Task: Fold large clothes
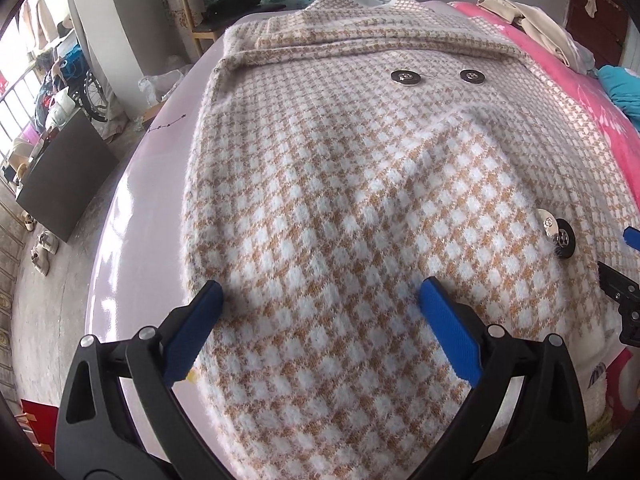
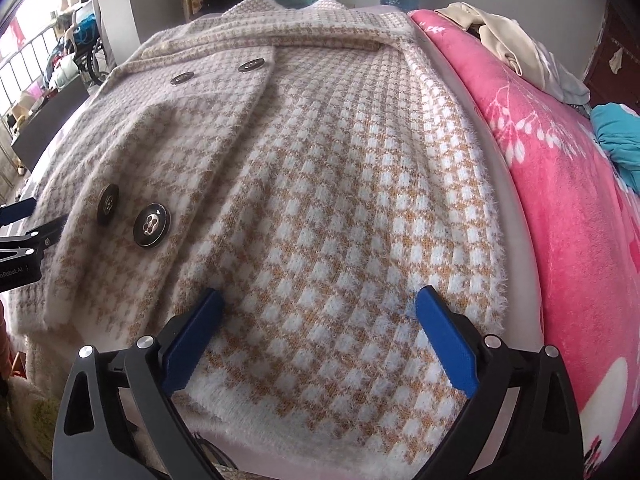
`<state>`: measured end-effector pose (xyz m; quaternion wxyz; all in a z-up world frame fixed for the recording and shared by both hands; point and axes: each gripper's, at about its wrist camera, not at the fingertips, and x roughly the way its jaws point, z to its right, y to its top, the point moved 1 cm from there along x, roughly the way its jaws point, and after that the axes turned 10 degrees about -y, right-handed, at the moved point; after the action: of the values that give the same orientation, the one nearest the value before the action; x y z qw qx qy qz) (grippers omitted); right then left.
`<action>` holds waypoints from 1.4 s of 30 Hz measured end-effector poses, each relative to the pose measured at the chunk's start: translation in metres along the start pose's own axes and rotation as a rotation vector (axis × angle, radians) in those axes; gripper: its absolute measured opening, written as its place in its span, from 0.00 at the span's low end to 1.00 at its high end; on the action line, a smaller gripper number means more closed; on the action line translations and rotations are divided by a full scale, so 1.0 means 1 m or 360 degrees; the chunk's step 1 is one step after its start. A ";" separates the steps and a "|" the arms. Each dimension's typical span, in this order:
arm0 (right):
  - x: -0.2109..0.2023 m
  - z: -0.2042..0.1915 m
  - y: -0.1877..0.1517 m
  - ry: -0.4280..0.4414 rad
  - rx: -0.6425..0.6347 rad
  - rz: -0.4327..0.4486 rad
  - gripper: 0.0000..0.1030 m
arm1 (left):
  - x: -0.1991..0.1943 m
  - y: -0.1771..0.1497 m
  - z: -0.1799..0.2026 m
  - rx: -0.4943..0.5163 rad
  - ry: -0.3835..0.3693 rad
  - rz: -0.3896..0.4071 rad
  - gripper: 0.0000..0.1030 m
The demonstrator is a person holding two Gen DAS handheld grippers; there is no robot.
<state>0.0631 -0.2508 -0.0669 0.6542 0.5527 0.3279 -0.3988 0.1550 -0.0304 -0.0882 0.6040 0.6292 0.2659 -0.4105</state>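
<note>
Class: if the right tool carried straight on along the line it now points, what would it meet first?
Most likely the houndstooth coat: the right tool, open, points down at its near hem. How close it hangs is unclear.

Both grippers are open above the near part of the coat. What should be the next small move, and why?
Probably lower both and close on the near hem. The left gripper and right gripper stand wide open, holding nothing, over the coat, which lies spread flat and unfolded, so the hem must be gripped first.

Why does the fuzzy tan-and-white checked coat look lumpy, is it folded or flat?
Partly folded. The fuzzy tan-and-white checked coat lies on the bed with one front panel lapped over the other.
</note>
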 end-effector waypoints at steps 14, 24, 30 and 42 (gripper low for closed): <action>0.001 -0.001 0.001 -0.0015 0.0010 -0.0013 0.94 | 0.001 0.001 0.001 0.0001 0.0004 -0.0002 0.92; 0.001 -0.001 0.001 -0.0014 0.0007 -0.0013 0.94 | 0.001 0.000 0.002 0.0003 0.0008 -0.0004 0.92; 0.000 -0.001 0.001 -0.0015 0.0007 -0.0015 0.94 | 0.001 0.000 0.002 0.0004 0.0008 -0.0005 0.92; 0.001 -0.001 0.002 -0.0015 0.0006 -0.0016 0.94 | 0.001 0.001 0.003 0.0006 0.0011 -0.0008 0.92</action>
<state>0.0652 -0.2494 -0.0671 0.6527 0.5502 0.3270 -0.4053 0.1556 -0.0337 -0.0884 0.6009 0.6311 0.2687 -0.4104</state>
